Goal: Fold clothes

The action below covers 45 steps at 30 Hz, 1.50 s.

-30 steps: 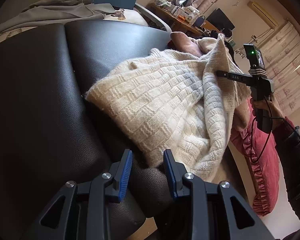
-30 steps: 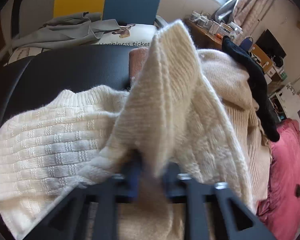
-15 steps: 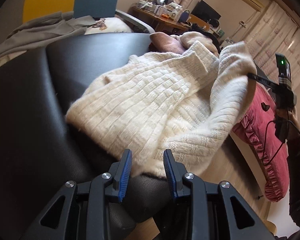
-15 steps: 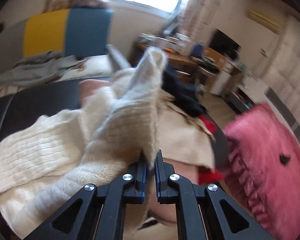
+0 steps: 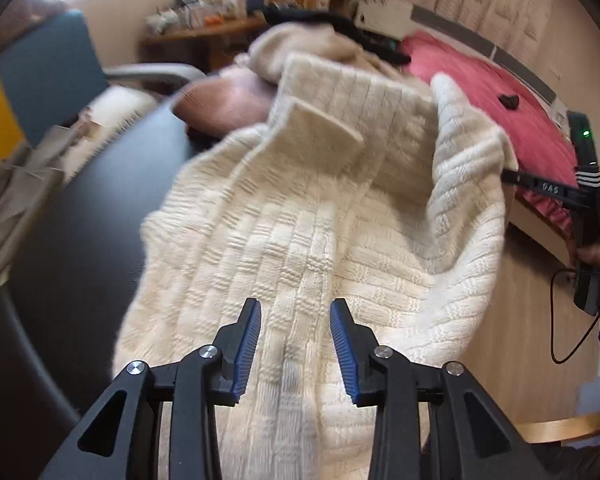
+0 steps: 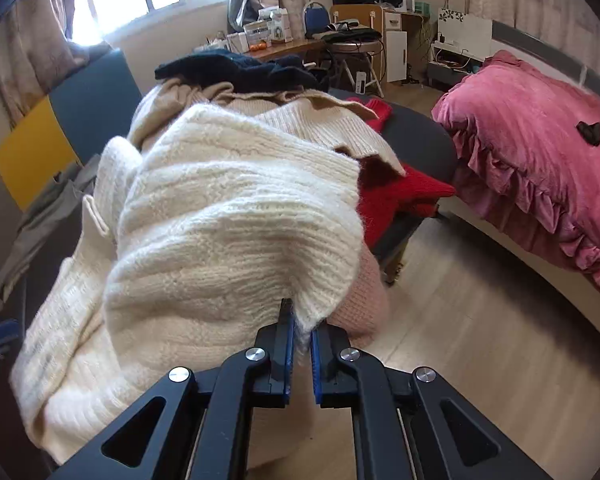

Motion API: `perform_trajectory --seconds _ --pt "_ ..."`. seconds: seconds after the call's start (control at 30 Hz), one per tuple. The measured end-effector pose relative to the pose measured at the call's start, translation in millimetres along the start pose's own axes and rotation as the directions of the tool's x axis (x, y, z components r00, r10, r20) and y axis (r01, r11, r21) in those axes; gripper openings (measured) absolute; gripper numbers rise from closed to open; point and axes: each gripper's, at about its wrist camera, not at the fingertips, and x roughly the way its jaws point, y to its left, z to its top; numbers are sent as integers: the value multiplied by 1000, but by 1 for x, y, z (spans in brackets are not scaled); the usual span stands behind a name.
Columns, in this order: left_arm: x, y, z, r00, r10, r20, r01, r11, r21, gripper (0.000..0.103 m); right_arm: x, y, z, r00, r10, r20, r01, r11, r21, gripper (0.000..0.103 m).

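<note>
A cream knit sweater [image 5: 300, 220] lies spread on a black leather surface [image 5: 80, 220]. My left gripper [image 5: 296, 320] is open, its blue-padded fingers low over the sweater's near part with fabric showing between them. My right gripper [image 6: 300, 332] is shut on an edge of the cream sweater [image 6: 220, 220] and holds that part lifted to the right, off the surface edge. In the left wrist view the right gripper [image 5: 512, 176] shows at the right, pinching the sweater's raised edge.
A pile of other clothes sits beyond the sweater: beige knit [image 6: 300, 120], dark navy garment [image 6: 240, 70], red knit [image 6: 400, 192], pink knit [image 6: 364, 296]. A pink ruffled bed [image 6: 540, 160] stands right. Grey cloth [image 5: 16, 188] lies at left. Wooden floor [image 6: 480, 340] lies below.
My left gripper has moved forward over the sweater, which now lies between its fingers. My right gripper has pulled the held edge rightward and down, stretching the sweater.
</note>
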Motion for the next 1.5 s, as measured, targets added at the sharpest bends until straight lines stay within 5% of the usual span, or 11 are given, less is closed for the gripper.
perform_trajectory --seconds 0.13,0.27,0.4,0.57,0.77,0.97,1.03,1.17,1.3,1.43,1.5 --pt "40 2 13 992 -34 -121 35 999 14 46 0 5 -2 999 28 20 -29 1000 12 9" --pt "69 -3 14 987 46 -155 -41 999 32 47 7 7 -1 998 53 15 -53 998 21 9" --pt "65 -5 2 989 126 -77 -127 992 4 22 11 10 0 998 57 21 -58 998 18 11" --pt "33 36 -27 994 87 60 -73 975 -208 17 1 12 -1 998 38 57 -39 999 10 11" --pt "-36 118 -91 969 49 240 85 853 -515 16 -22 22 -1 994 -3 114 6 1000 -26 11" --pt "-140 150 -190 828 96 552 355 673 -649 10 -53 75 -2 985 97 140 -71 981 -178 12" --pt "-165 149 -230 804 150 575 376 621 -688 9 -53 109 -9 981 178 82 -151 952 -267 12" --pt "-190 148 -322 806 277 523 367 459 -809 2 -35 185 -36 954 290 -82 -296 858 -420 12" --pt "-209 127 -398 836 388 388 252 357 -899 6 -15 246 -70 915 330 -230 -402 770 -496 12" --pt "-210 104 -431 869 383 312 185 334 -924 14 -10 294 -101 864 364 -347 -502 673 -543 17" --pt "-209 92 -427 878 353 324 188 369 -910 17 -10 310 -101 831 398 -388 -553 671 -495 49"
